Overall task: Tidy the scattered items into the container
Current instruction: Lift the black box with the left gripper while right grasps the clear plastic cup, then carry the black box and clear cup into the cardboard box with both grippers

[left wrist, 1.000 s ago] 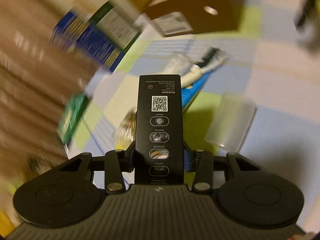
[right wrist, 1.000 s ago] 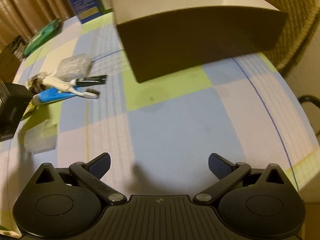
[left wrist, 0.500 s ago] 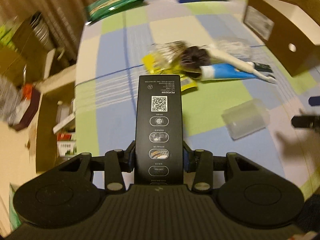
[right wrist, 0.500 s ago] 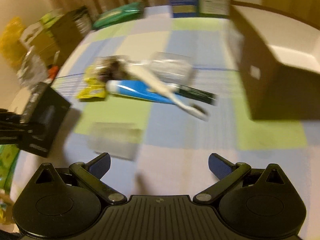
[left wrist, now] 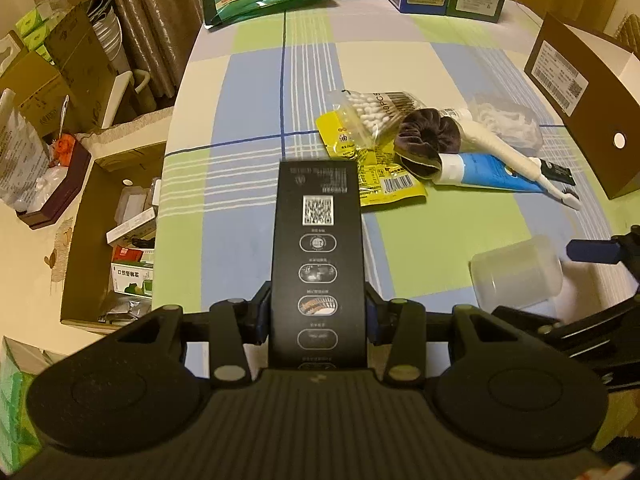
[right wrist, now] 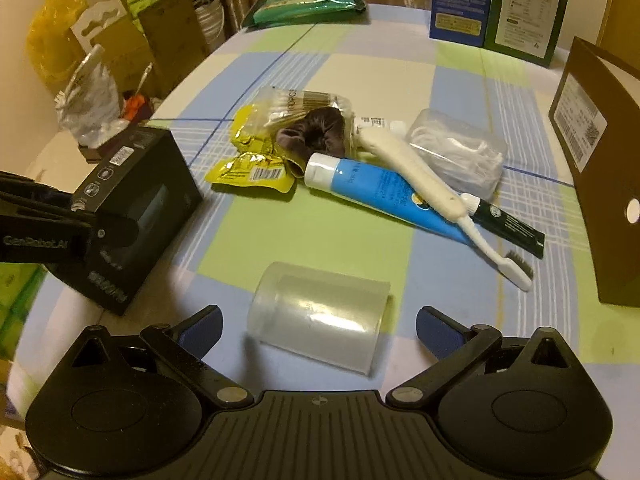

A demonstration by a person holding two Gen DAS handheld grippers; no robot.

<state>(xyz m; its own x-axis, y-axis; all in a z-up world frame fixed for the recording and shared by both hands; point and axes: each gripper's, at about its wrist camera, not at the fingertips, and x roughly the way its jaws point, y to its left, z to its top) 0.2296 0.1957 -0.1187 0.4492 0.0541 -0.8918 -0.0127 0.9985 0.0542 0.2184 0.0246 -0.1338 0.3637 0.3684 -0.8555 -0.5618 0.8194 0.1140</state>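
Checked tablecloth (right wrist: 320,236), dim warm light, clutter mid-table. Nearest: right gripper (right wrist: 318,326) has its jaws spread wide and empty, straddling the clear plastic cup (right wrist: 320,312) lying on its side; pads are not touching it. Left gripper (left wrist: 318,312) is clamped on the black box (left wrist: 318,256), held upright off to the left. Further out: blue tube (right wrist: 380,196), toothbrush (right wrist: 440,204), scrunchie (right wrist: 312,132), cotton swab bag (right wrist: 304,100) in one pile. Brown cardboard container (right wrist: 604,184) at far right. Risk: the cup is round and slick, so an off-centre squeeze could roll it away or squirt it out.
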